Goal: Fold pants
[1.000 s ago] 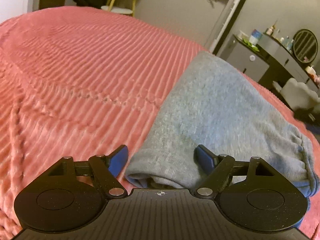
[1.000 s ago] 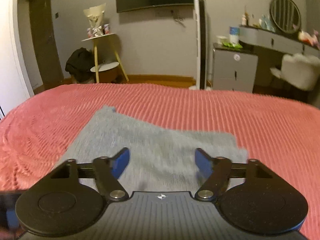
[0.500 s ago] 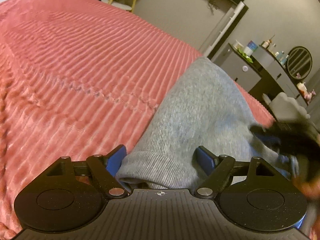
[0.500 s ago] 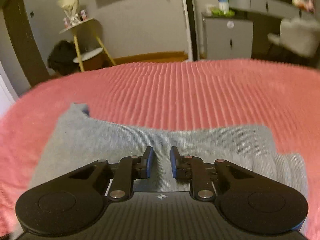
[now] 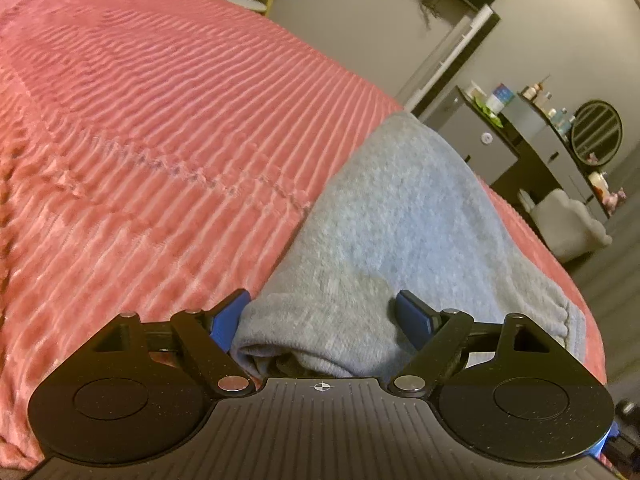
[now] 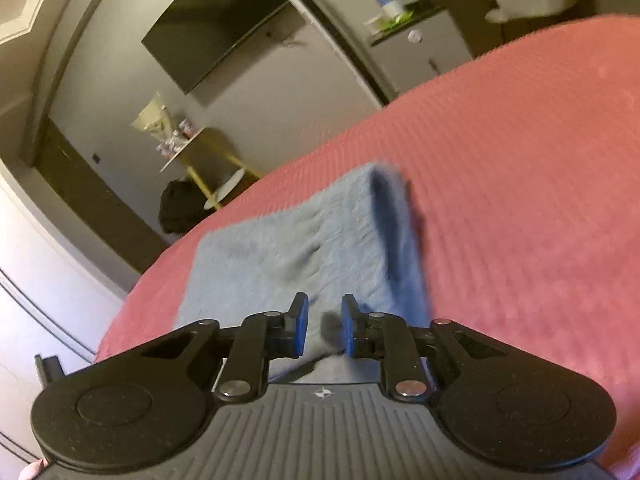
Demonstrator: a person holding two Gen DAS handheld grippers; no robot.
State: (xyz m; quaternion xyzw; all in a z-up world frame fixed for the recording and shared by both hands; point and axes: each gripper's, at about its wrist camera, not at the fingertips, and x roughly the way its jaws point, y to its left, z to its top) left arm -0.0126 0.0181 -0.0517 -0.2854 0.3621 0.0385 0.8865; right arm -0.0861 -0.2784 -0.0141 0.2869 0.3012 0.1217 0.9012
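My left gripper [image 5: 322,318], jaws apart, straddles the folded grey knit pants [image 5: 404,224]. My right gripper [image 6: 323,326] pinches the cloth on the ribbed pink bedspread [image 6: 520,160].

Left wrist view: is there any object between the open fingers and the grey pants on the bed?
Nothing visible stands between them. The left gripper is open, and the folded edge of the grey pants already lies between its fingers on the pink bedspread. No other object is near that edge.
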